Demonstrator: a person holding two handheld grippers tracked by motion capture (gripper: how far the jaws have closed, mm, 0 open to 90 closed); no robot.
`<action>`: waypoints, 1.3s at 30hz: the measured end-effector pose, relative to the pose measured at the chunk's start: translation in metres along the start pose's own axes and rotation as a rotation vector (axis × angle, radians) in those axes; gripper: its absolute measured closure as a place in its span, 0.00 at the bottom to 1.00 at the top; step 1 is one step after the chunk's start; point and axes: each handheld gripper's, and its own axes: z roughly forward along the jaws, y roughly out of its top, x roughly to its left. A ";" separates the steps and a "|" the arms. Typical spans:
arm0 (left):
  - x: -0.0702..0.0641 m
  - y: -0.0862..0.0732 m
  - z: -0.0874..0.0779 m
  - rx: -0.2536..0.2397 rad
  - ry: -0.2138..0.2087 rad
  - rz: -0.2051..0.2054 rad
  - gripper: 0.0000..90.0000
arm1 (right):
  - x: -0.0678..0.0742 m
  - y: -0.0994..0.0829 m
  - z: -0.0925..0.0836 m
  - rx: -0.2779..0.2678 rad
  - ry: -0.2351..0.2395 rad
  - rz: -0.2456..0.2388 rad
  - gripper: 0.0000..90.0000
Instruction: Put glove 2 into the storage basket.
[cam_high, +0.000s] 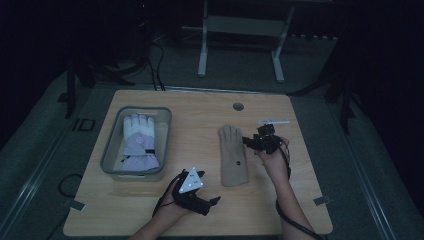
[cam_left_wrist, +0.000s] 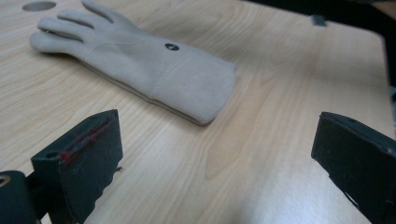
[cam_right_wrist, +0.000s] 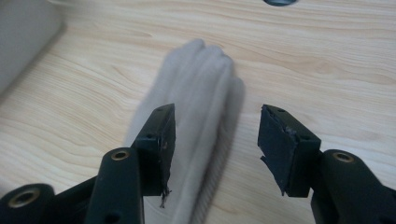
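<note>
Wood grain of the pale, rounded-corner table (cam_high: 280, 210) lies nearest me, my forearms coming in over its near edge. My left gripper (cam_high: 216, 200), black with a grey three-cornered plate on top, sits low over the near middle of the table; in the left gripper view its jaws stand wide apart with only bare wood between them, and the cuff of the beige fabric glove (cam_left_wrist: 154, 65) lies just beyond, untouched. That glove lies flat on the table right of centre, palm side down, cuff toward me and fingers pointing away, a small dark mark on its back. My right gripper (cam_high: 246, 142) is at the glove's right edge, up by the fingers. In the right gripper view its jaws are parted and press on nothing; the glove's fingers lie blurred below and between them, nearer one jaw than the other. Farther left, well apart from the beige glove, a grey rectangular plastic bin (cam_high: 111, 150) holds a white and lilac padded glove (cam_high: 139, 142), its fingers pointing away too. Past both, a small round grommet hole (cam_high: 238, 106) sits near the table's far edge.
</note>
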 end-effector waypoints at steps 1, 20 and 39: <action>0.000 0.004 0.005 0.020 -0.005 0.014 0.04 | -0.001 0.001 0.001 -0.001 -0.001 0.007 0.51; -0.004 0.050 0.089 0.240 -0.061 0.217 0.19 | -0.005 0.007 0.064 0.119 0.062 0.064 0.41; 0.002 0.045 0.100 0.297 0.053 0.228 0.69 | -0.001 0.004 0.074 0.156 0.074 0.087 0.74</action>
